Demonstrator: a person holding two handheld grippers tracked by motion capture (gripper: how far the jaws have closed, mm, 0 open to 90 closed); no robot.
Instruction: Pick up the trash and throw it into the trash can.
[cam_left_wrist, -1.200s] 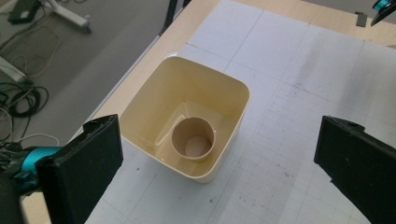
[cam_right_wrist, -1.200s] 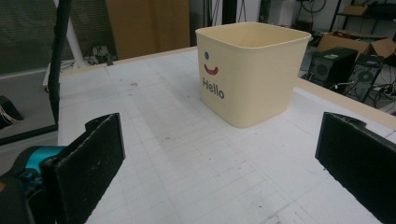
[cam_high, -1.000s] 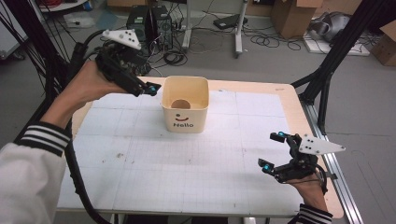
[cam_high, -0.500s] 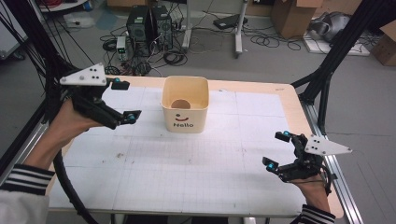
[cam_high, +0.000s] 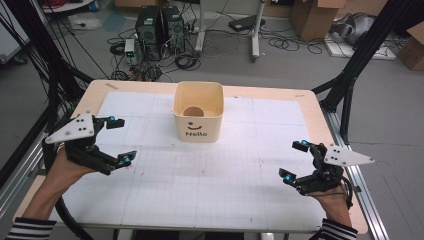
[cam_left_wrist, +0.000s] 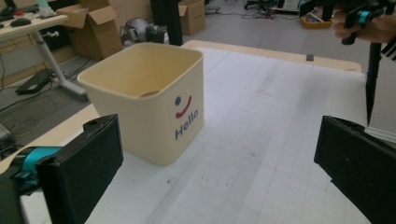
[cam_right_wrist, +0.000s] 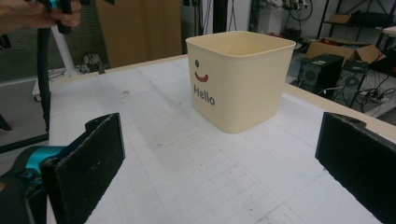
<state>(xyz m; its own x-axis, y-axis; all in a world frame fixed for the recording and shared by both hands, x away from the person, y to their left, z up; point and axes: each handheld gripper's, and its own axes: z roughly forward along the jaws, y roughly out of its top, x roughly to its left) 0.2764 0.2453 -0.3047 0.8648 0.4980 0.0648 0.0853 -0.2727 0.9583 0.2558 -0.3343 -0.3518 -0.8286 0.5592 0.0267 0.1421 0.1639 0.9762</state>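
Two grippers flank the cream tub (cam_high: 198, 117), which stands toward the far middle of the white mat (cam_high: 210, 170). Left gripper (cam_high: 119, 141) hovers well apart to the tub's left, jaws spread wide and holding nothing. Right gripper (cam_high: 295, 161) sits well off to the tub's right and nearer the person, jaws equally wide and bare. A brown round thing (cam_high: 192, 111) lies inside the tub

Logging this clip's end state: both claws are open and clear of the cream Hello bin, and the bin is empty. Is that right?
Not quite. The bin is not empty: the high view shows a round brown object lying on its bottom. The rest stands: the left claw and right claw are both open and apart from the bin.
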